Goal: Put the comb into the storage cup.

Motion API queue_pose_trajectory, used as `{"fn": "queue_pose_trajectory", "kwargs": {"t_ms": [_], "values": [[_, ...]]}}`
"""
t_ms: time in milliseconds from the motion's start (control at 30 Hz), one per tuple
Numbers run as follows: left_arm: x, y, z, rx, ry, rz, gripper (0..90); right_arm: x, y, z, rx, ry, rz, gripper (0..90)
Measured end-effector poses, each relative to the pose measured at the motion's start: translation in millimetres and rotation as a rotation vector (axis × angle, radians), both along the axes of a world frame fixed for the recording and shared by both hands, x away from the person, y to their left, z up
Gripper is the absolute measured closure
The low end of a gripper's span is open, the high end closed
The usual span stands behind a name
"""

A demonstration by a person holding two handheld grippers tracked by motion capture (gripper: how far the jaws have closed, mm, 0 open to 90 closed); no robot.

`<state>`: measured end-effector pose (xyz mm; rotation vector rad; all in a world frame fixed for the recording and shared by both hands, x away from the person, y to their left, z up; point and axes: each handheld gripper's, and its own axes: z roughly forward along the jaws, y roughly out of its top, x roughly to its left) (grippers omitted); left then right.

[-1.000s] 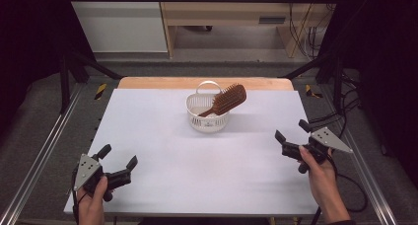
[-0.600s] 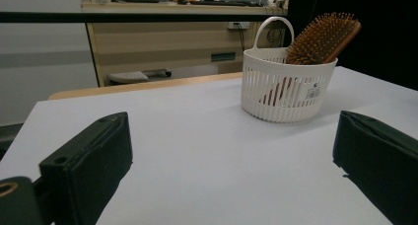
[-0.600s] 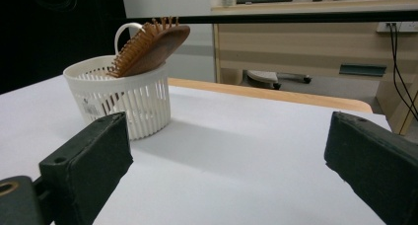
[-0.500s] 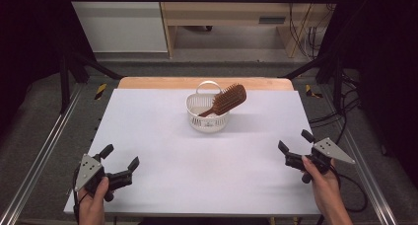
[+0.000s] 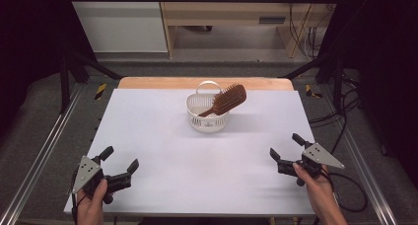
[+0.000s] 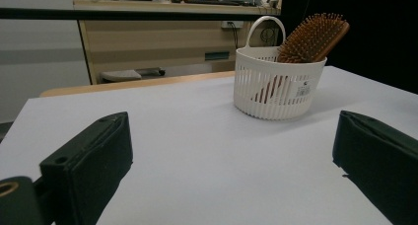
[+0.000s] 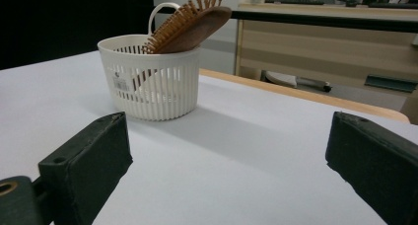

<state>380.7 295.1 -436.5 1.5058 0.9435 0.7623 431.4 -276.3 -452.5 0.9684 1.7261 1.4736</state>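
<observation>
A small white slatted basket (image 5: 207, 120) with a hoop handle stands at the far middle of the white table (image 5: 162, 136). A brown wooden hairbrush (image 5: 227, 99) leans in it, handle down, bristled head sticking out over the right rim. The same basket (image 6: 266, 92) and hairbrush (image 6: 315, 37) appear in the left gripper view, and the basket (image 7: 153, 87) and hairbrush (image 7: 190, 22) in the right gripper view. My left gripper (image 5: 120, 160) rests open at the near left corner. My right gripper (image 5: 286, 147) is open at the near right edge. Both hold nothing.
A wooden strip (image 5: 207, 83) borders the table's far edge. Metal rails (image 5: 44, 151) run along both sides, and cables (image 5: 352, 200) trail by the right gripper. A wooden desk (image 5: 236, 18) stands beyond the table.
My right gripper has drawn back toward the near edge of the table. The left gripper has shifted slightly nearer too. Basket and hairbrush have not moved.
</observation>
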Motion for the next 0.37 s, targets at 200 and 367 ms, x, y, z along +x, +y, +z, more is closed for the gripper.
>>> {"fn": "queue_pose_trajectory", "kwargs": {"t_ms": [200, 367], "values": [[-8.6, 2.8, -0.3, 0.004, 0.014, -0.024, 1.6, 5.8, 14.7, -5.3, -0.034, 0.027, 0.06, 3.4], [-3.5, -3.3, -1.7, 0.023, 0.013, -0.033, 1.8, 10.5, 27.7, -8.7, -0.02, 0.082, 0.108, 3.7]]}}
